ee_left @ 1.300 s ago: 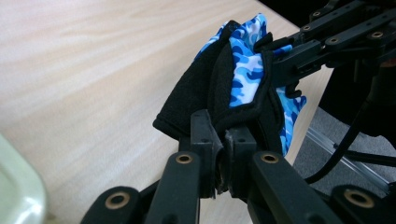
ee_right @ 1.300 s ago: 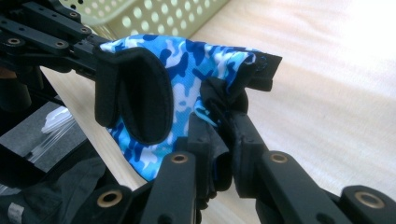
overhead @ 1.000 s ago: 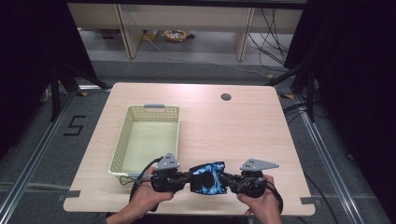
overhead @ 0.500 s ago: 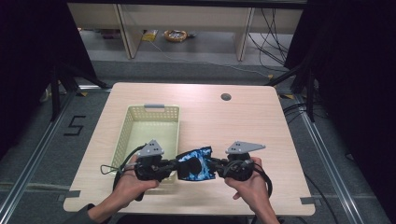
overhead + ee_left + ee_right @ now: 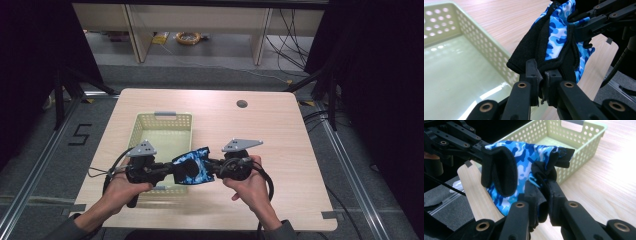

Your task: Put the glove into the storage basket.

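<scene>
Your left hand-held gripper and right hand-held gripper are each clamped on a black edge of the blue camouflage cloth, held above the table's near edge beside the basket. It looks light and floppy, so grip the hems.

A pale wooden table carries a light green perforated basket.

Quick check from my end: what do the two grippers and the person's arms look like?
Both grippers, left and right, are black, with linked jaws on brass-coloured pivot pins. Each carries a grey three-cornered plate on top and trails a black cable. The person wears grey sleeves; the hands are bare.
</scene>
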